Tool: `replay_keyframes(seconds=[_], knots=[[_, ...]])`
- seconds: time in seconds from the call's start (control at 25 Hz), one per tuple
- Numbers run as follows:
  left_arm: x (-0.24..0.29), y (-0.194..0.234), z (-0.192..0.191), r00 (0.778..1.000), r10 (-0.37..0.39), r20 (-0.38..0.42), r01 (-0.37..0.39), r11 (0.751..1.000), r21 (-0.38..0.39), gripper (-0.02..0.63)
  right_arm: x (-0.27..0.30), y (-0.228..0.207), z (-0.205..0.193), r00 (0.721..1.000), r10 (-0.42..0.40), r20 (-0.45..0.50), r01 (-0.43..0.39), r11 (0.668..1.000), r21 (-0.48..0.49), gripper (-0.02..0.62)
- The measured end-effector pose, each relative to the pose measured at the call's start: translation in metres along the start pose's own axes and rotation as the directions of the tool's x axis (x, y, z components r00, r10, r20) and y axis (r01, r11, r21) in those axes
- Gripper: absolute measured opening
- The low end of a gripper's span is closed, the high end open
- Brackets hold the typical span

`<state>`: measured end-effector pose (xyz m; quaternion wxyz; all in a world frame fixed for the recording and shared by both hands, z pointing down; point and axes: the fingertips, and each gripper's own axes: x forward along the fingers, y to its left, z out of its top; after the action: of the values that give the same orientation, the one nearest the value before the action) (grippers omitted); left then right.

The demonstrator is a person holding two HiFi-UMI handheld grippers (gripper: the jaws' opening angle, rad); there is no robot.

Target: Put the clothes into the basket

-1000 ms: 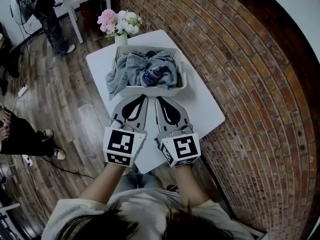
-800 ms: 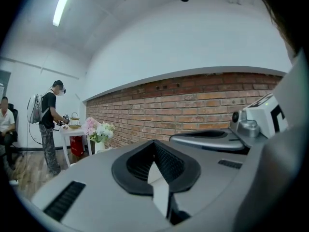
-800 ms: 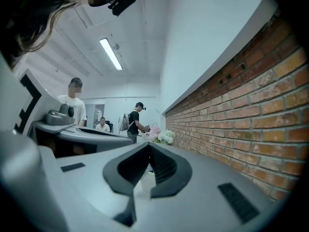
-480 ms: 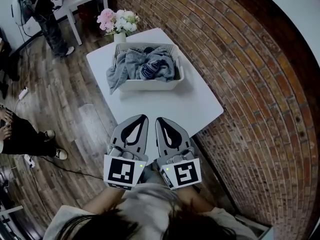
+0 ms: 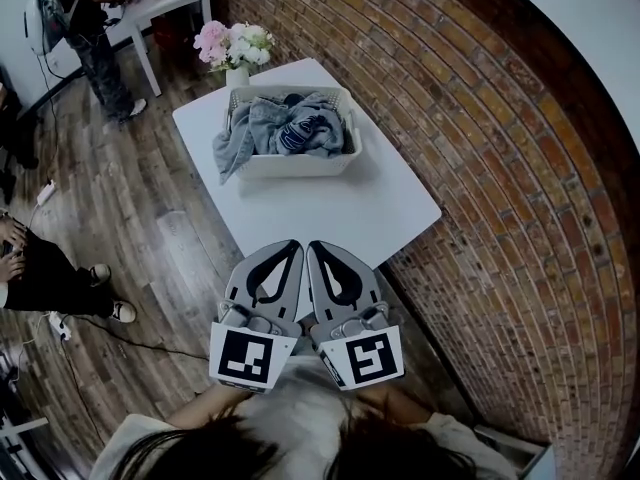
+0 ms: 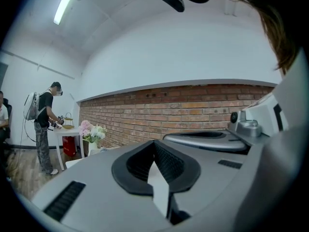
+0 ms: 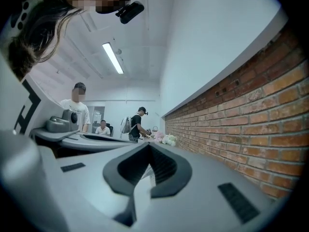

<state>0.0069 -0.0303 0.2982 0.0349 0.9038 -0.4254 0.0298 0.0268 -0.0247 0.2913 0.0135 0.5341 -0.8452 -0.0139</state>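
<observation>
A white basket (image 5: 300, 162) stands on the white table (image 5: 340, 213), filled with blue-grey clothes (image 5: 285, 128); one piece hangs over its left rim. Both grippers are held side by side near my body, short of the table's near edge and well back from the basket. My left gripper (image 5: 287, 252) is shut with nothing in it, and so is my right gripper (image 5: 316, 252). In the left gripper view the left gripper (image 6: 157, 151) points level toward the brick wall. The right gripper (image 7: 150, 151) in its own view also holds nothing.
A vase of pink and white flowers (image 5: 235, 46) stands at the table's far edge behind the basket. A brick wall (image 5: 480, 148) runs along the right. A person (image 5: 85, 23) stands at a small white table far left; a cable lies on the wooden floor (image 5: 120, 198).
Both grippers have drawn back from just in front of the basket toward my body, off the table's near edge. The basket and clothes have not moved.
</observation>
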Motion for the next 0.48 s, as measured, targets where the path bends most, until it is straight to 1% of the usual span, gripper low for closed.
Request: replay_keyframes(seconds=[0.28, 0.36, 0.48], knots=[[-0.008, -0.002, 0.004, 1.000, 0.000, 0.006, 0.000, 1.000, -0.020, 0.006, -0.012, 0.002, 0.007, 1.000, -0.014, 0.017, 0.014, 1.000, 0.003, 0.006], [-0.006, -0.002, 0.004, 1.000, 0.002, 0.011, -0.002, 0.999, -0.035, 0.008, -0.014, 0.000, 0.006, 1.000, -0.016, 0.011, 0.016, 1.000, 0.006, 0.006], [-0.007, -0.002, 0.002, 1.000, -0.006, 0.004, 0.006, 0.999, -0.035, 0.006, -0.017, 0.000, 0.004, 1.000, -0.021, 0.001, 0.021, 1.000, 0.006, 0.006]])
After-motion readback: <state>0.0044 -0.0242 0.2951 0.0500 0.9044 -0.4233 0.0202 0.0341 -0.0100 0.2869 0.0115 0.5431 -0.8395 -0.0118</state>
